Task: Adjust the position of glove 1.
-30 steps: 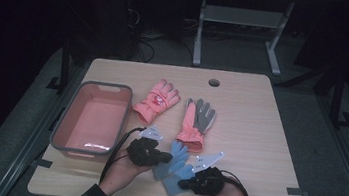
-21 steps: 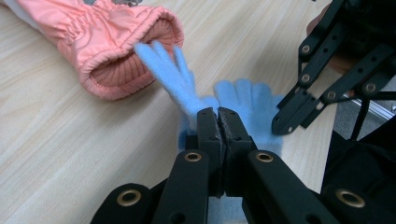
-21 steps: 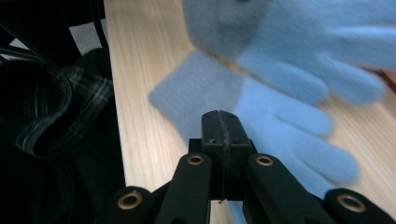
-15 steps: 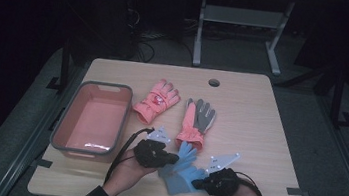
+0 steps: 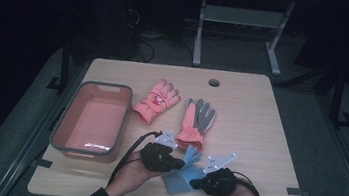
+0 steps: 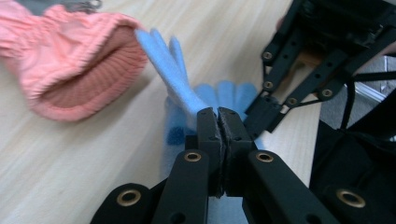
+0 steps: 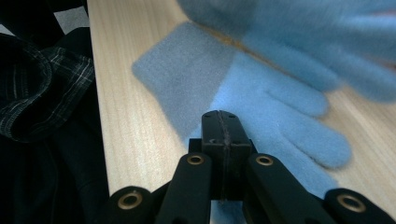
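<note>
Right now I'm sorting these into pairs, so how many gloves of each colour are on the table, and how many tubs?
Pink gloves: 2, one palm-down, one with a grey palm up
Blue gloves: 2, one lifted, one flat on the table
Pink tub: 1
Total: 5

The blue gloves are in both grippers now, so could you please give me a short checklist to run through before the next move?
1. Left gripper shut on a blue glove: ok.
2. Right gripper shut on the other blue glove: ok.
3. Grippers clear of each other: not ok, very close.
4. Orange bin empty and free: ok.
5. Pink gloves clear of the way to the bin: cannot tell.
</note>
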A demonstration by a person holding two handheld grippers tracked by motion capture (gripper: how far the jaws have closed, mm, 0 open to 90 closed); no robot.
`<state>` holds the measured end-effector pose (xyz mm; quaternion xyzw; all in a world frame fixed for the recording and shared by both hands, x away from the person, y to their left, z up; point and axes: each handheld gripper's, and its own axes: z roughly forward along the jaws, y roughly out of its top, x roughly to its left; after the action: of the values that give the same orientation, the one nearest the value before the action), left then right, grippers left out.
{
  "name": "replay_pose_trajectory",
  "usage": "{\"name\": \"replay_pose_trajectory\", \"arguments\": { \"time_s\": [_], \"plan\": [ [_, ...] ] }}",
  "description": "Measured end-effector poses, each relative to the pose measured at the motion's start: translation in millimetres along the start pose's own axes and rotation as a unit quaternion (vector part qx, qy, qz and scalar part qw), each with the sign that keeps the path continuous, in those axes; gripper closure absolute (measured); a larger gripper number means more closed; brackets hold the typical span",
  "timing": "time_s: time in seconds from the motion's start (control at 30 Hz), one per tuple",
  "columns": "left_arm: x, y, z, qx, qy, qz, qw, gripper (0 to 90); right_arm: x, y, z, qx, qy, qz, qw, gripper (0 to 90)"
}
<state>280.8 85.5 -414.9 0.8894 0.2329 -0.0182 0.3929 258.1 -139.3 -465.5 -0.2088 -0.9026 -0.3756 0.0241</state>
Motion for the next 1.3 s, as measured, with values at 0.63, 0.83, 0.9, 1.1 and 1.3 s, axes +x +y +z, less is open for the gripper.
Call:
{"name": "replay_pose_trajectory", "arguments": {
  "time_s": [0.63, 0.83, 0.9, 1.1, 1.3],
  "plan": [
    [-20.9, -6.2, 21.0, 0.026, -0.02, 0.0, 0.9995, 80.0, -25.8, -14.7, -48.1, -0.042, -0.051, 0.044, 0.9968, 78.6],
    [-21.6, -5.3, 20.3, 0.018, -0.028, 0.007, 0.9994, 61.2, -45.6, -29.6, -62.1, -0.056, -0.103, 0.081, 0.9898, 57.2],
    [-18.3, -5.1, 19.8, 0.016, -0.023, 0.011, 0.9996, 54.4, -50.2, -32.2, -62.6, -0.058, -0.119, 0.09, 0.9871, 47.9],
    [-4.6, -5.4, 25.2, 0.023, -0.014, 0.018, 0.9995, 34.6, -67.4, -43.9, -62.4, -0.057, -0.17, 0.115, 0.977, 25.7],
    [3.4, -5.5, 38.5, 0.035, 0.003, 0.022, 0.9991, 22.2, -81.3, -53.9, -60.8, -0.053, -0.196, 0.133, 0.9701, 17.8]
  ]
}}
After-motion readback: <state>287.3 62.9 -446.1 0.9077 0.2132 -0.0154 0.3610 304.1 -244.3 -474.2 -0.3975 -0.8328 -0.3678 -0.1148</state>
